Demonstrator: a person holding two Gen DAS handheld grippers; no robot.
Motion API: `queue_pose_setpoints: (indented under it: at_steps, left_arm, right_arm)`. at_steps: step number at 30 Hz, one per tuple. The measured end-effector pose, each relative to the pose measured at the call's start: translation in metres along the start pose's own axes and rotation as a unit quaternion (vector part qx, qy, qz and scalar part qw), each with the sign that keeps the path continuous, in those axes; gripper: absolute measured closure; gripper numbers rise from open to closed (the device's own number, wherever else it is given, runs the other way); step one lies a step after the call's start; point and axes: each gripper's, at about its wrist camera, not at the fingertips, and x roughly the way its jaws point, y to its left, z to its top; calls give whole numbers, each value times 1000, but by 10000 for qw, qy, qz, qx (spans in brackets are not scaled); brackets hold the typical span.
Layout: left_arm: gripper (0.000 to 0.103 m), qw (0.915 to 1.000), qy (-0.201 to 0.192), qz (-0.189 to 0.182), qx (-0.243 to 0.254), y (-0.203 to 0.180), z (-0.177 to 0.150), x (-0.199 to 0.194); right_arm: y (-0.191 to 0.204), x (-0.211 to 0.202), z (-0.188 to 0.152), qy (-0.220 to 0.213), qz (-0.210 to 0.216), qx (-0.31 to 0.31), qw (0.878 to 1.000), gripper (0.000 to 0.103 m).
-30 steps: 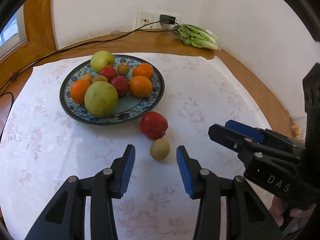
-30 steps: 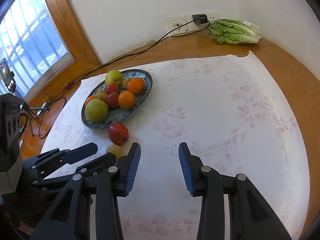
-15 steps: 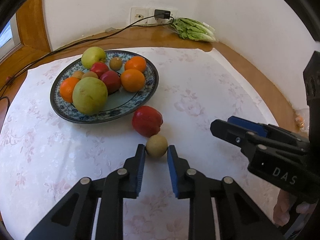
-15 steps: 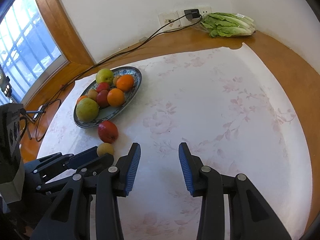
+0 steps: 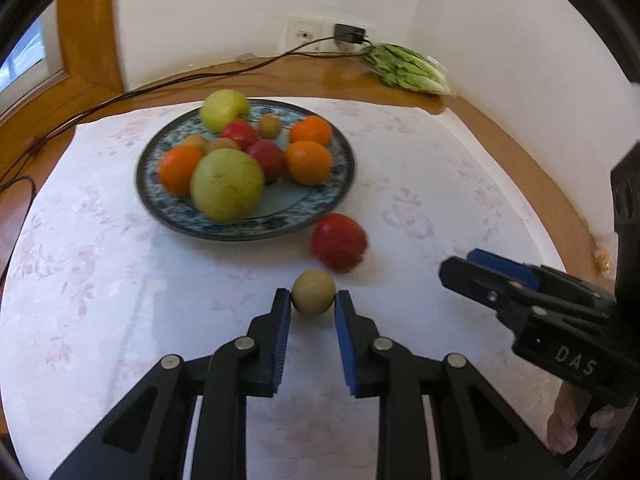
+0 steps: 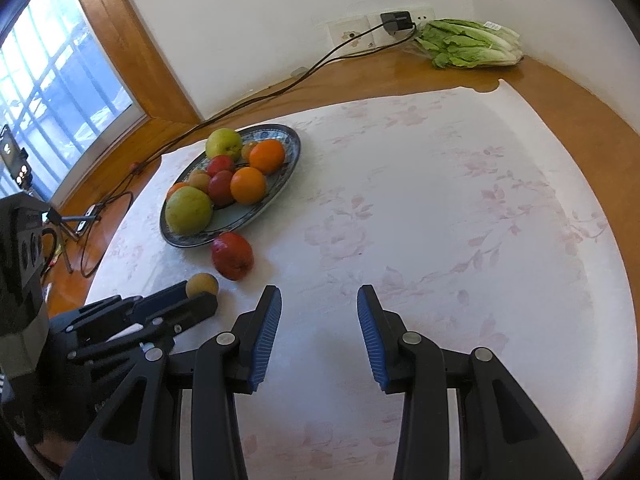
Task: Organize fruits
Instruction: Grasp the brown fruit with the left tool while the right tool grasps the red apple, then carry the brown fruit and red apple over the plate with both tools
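Observation:
My left gripper is shut on a small brown round fruit, which also shows in the right wrist view, held at the fingertips just above the white cloth. A red apple lies on the cloth just beyond it, beside the blue patterned plate. The plate holds a large green fruit, oranges, red apples, a green apple and small brown fruits. My right gripper is open and empty over the cloth, right of the left gripper.
A bag of lettuce lies in the far corner by the wall sockets. A black cable runs along the wooden table edge. A window is at the left.
My left gripper moved forward and closed its fingers on the small brown fruit, then lifted slightly. The right gripper stayed open and shifted little.

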Motion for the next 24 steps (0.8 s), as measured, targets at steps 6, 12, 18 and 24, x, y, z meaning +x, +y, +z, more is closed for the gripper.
queue_pose_setpoints:
  at_steps: [6,12,18,24]
  left_arm:
    - [79,9995,-111,168,-239,24,2,-9]
    - [79,9980,-187,338,-507,48,3,-14]
    - [79,9970,-259,395,-605,60,3,-17]
    - [79,9970,-276,368,-628,63,2,-17]
  right_arm:
    - [9,1,0,101,145,-49,9998,62]
    - [25,6,4,233,182,-288,9991,62]
    - [34,15,6,540,403,-288,9973,62]
    - [49,12,9,715,122,-708,9948,62]
